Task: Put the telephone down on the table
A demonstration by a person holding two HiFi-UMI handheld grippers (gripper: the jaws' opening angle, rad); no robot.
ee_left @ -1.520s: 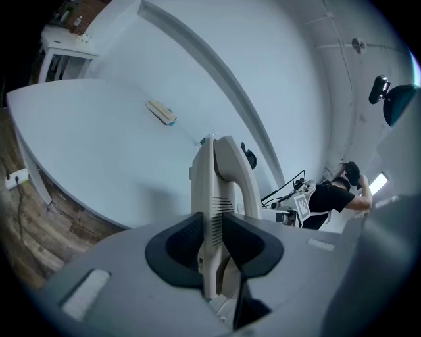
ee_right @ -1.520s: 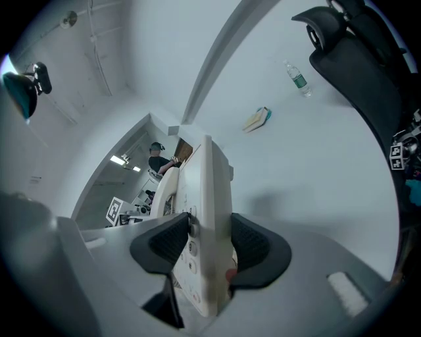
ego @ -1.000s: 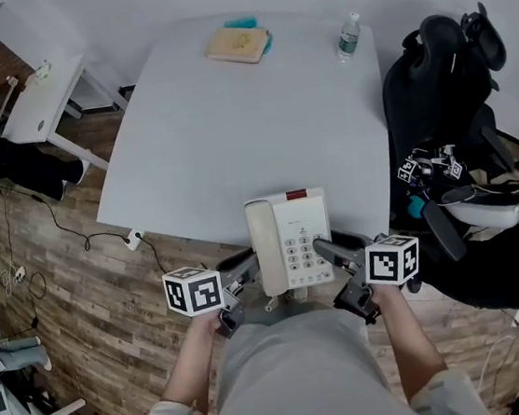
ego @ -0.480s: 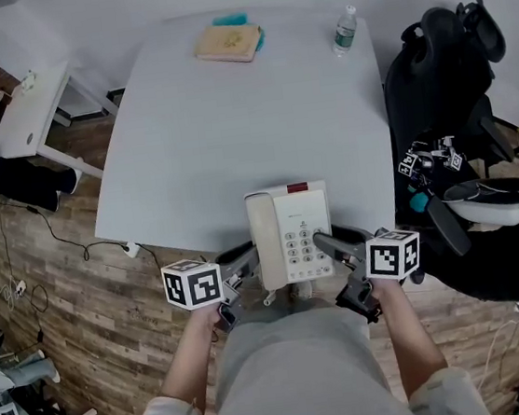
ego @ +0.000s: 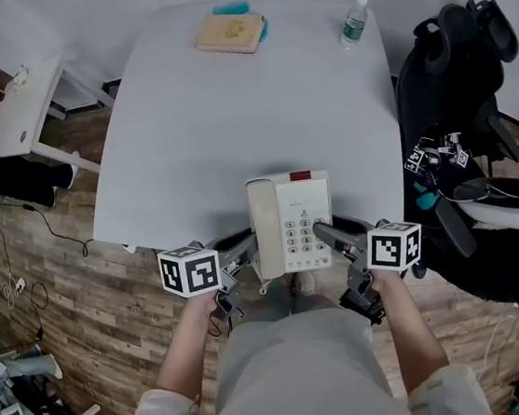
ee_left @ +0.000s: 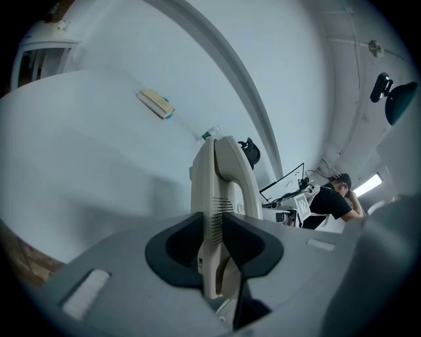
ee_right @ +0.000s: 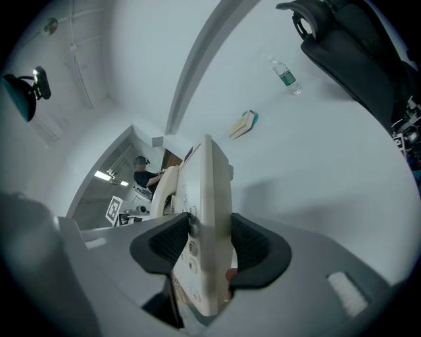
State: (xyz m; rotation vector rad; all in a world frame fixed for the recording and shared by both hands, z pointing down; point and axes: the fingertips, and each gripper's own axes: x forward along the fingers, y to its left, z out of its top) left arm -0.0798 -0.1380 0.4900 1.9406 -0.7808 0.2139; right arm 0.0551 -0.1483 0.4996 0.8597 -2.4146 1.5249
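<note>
A cream telephone [ego: 290,223] with a handset on its left side and a keypad hangs over the near edge of the white table [ego: 229,112]. My left gripper [ego: 246,248] is shut on the telephone's left edge [ee_left: 214,224], its dark pads pressed on either side. My right gripper [ego: 329,237] is shut on the right edge [ee_right: 207,250] in the same way. Both marker cubes sit just below the phone in the head view. Whether the phone touches the tabletop I cannot tell.
At the table's far end lie a tan book on a teal one [ego: 231,31] and a water bottle [ego: 354,21]. A black office chair [ego: 458,65] stands at the right, a small white desk [ego: 13,110] at the left. Wooden floor lies below.
The telephone, held by both grippers, has moved a little forward and up over the table's near edge. The whole view has shifted slightly toward the table.
</note>
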